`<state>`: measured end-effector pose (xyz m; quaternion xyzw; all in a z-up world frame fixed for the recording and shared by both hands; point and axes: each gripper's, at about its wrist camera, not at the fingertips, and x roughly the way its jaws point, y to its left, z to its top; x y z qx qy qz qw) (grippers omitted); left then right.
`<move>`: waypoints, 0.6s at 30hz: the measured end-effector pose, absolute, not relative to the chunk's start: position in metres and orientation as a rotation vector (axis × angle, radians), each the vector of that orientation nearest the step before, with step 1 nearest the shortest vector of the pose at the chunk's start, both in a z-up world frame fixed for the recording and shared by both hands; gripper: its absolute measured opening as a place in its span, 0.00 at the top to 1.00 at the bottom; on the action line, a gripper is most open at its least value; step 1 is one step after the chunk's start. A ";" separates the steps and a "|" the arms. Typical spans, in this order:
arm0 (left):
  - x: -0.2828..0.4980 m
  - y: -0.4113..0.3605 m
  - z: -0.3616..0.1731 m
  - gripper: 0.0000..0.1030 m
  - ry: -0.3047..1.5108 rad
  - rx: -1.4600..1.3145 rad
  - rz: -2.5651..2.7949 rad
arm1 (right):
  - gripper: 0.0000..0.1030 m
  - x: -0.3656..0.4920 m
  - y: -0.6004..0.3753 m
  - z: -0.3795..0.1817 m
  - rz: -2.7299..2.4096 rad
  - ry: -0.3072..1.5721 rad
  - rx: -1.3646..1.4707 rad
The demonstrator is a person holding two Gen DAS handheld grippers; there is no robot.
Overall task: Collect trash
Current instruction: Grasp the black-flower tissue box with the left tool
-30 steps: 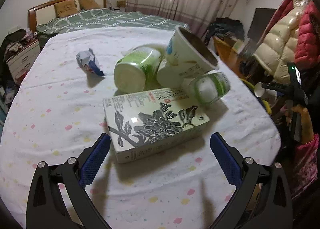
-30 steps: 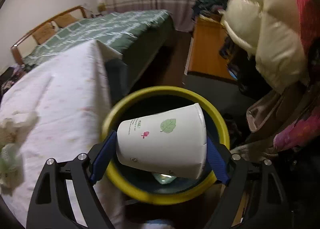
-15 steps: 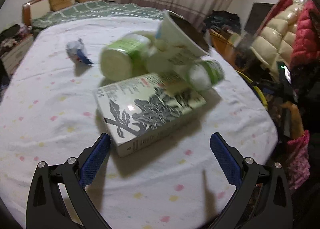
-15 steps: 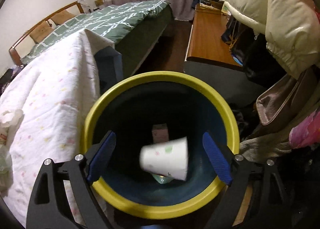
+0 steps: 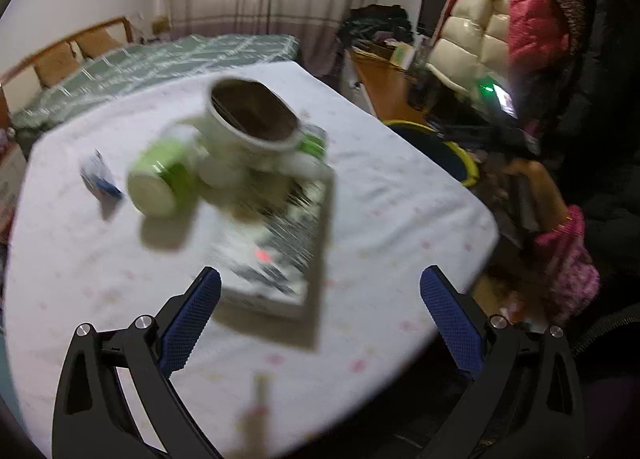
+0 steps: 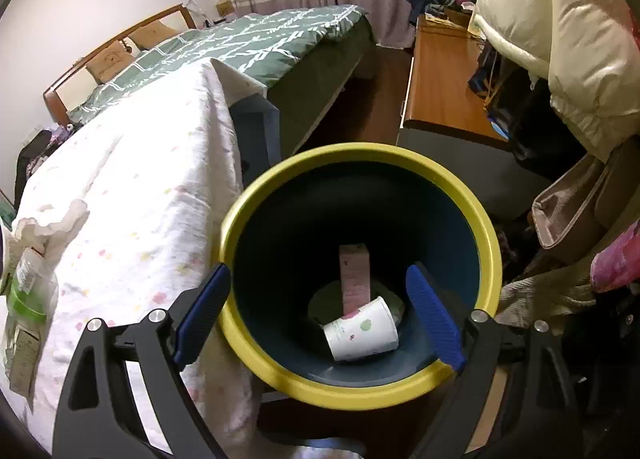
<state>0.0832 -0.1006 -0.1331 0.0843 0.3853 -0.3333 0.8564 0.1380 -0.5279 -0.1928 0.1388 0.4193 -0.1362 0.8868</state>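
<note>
Trash pile (image 5: 248,163) sits mid-frame on the tablecloth (image 5: 400,199), left gripper (image 5: 320,315) wide open and empty, so grabbing the carton (image 5: 280,259) underneath could topple the cups stacked on it.

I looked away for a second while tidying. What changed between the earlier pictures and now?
The right hand-held gripper let go of the paper cup; its jaws have just been opening, and the cup dropped into the yellow-rimmed bin. The left hand-held gripper stayed open over the patterned box.
</note>
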 end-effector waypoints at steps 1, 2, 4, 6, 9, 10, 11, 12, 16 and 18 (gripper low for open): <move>0.090 -0.101 -0.133 0.05 0.807 0.185 -0.696 | 0.18 0.138 -0.527 -0.192 -0.279 0.871 0.289; 0.097 -0.103 -0.134 0.05 0.808 0.193 -0.698 | 0.18 0.139 -0.525 -0.192 -0.273 0.869 0.291; 0.115 -0.110 -0.142 0.05 0.840 0.215 -0.706 | 0.18 0.138 -0.523 -0.192 -0.267 0.869 0.293; 0.128 -0.120 -0.153 0.05 0.872 0.238 -0.714 | 0.18 0.137 -0.521 -0.193 -0.261 0.874 0.289; 0.140 -0.131 -0.163 0.05 0.874 0.288 -0.671 | 0.18 0.137 -0.519 -0.195 -0.258 0.883 0.282; 0.144 -0.132 -0.165 0.05 0.886 0.282 -0.678 | 0.18 0.137 -0.519 -0.196 -0.257 0.886 0.281; 0.150 -0.132 -0.167 0.05 0.904 0.268 -0.677 | 0.18 0.137 -0.519 -0.197 -0.255 0.889 0.282; 0.154 -0.132 -0.169 0.05 0.914 0.265 -0.671 | 0.18 0.136 -0.519 -0.198 -0.254 0.890 0.283; 0.162 -0.132 -0.174 0.05 0.936 0.279 -0.661 | 0.18 0.137 -0.521 -0.200 -0.247 0.894 0.289; 0.165 -0.133 -0.175 0.07 0.940 0.293 -0.658 | 0.18 0.139 -0.521 -0.202 -0.244 0.899 0.290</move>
